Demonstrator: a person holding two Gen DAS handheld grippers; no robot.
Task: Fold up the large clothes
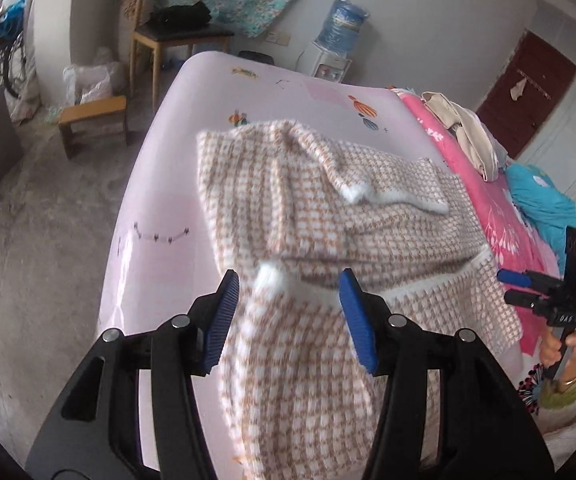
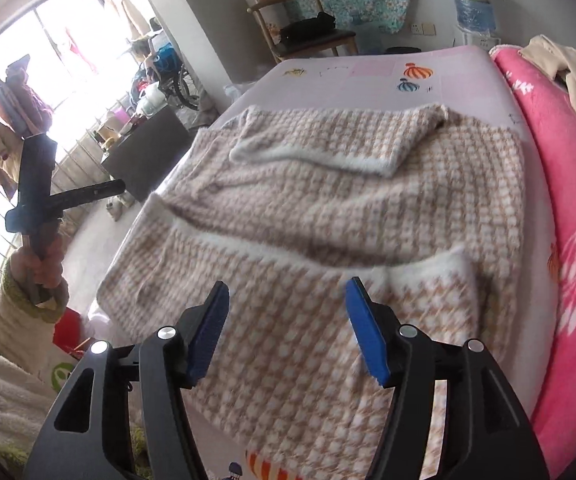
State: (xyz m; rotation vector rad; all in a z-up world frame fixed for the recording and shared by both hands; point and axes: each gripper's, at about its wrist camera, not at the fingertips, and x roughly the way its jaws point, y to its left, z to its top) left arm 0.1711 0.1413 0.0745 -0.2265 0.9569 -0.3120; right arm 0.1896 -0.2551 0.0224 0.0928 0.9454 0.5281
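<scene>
A beige-and-white houndstooth knit sweater (image 1: 288,208) (image 2: 328,208) lies spread on a pale pink mattress (image 1: 160,184) (image 2: 468,76). One sleeve is folded across its far part, white cuff (image 2: 312,158) showing. My left gripper (image 1: 289,276) hovers over the sweater's near left part, jaws open, with a white cuff (image 1: 272,278) seen between the pads but untouched. My right gripper (image 2: 287,284) stands open above the near part of the sweater, with nothing pinched. In the left wrist view the right gripper (image 1: 506,286) shows at the sweater's right edge, held by a hand (image 1: 564,348).
A pink blanket (image 2: 560,184), a beige garment (image 1: 468,136) and teal cloth (image 1: 548,204) lie along the bed's right side. A wooden chair (image 1: 176,36), low stool (image 1: 92,116) and water dispenser (image 1: 336,40) stand beyond. Bare floor (image 1: 40,240) lies left of the mattress.
</scene>
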